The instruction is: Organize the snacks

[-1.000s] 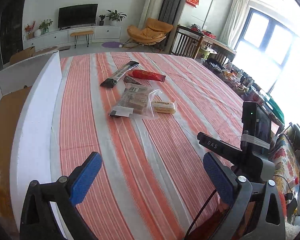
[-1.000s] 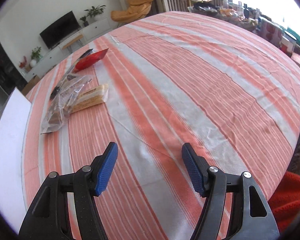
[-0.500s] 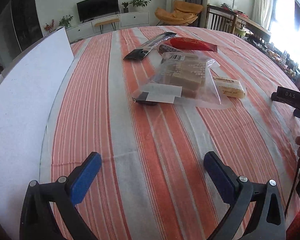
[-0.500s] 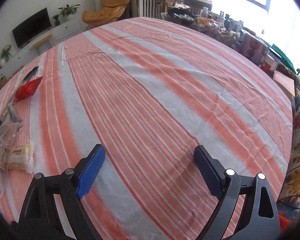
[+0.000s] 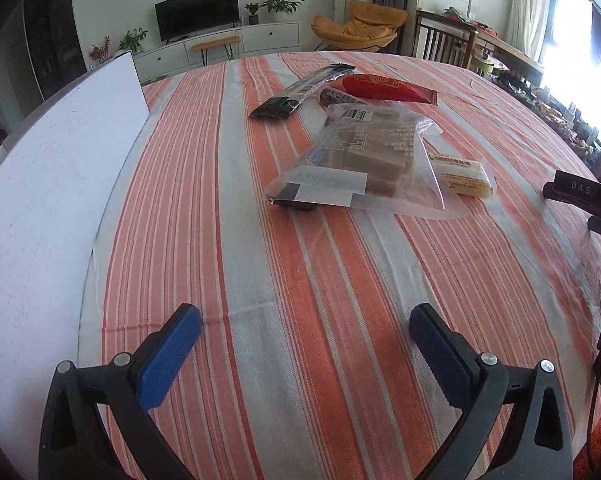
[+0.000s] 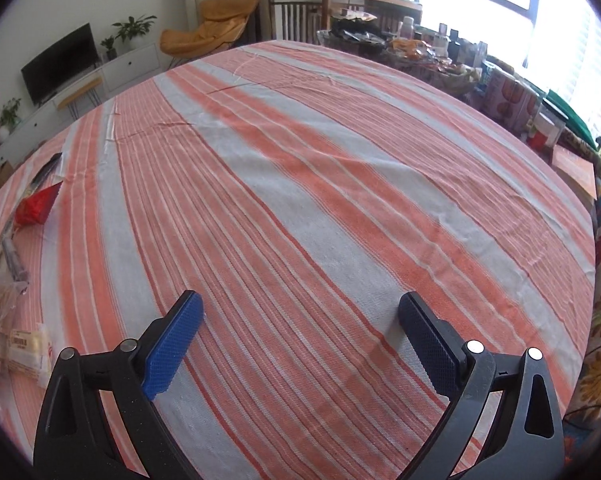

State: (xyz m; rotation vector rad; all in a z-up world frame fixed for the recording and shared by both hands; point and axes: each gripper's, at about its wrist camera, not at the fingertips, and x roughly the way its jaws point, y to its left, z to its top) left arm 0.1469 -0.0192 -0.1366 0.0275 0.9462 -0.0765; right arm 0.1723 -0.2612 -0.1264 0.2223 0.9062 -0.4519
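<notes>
Since a second ago the right claw (image 6: pixel 298 340) has swung away from the snacks and its jaws have just been opening; they now stand spread, nothing between them. The left claw (image 5: pixel 304 350), also spread and empty, has come nearer the clear bag (image 5: pixel 364 164) of brown blocks. Beside it on the striped desk (image 5: pixel 340 280) lie a yellow bar (image 5: pixel 462 176), a red packet (image 5: pixel 384 88) and a black packet (image 5: pixel 300 92). A white board (image 5: pixel 48 208) stands on the left.

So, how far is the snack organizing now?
Nothing looks sorted yet. The clear bag, yellow bar, red packet and black stick pack lie loose on the cloth. Left gripper and right gripper are open and empty. All picking remains.
</notes>
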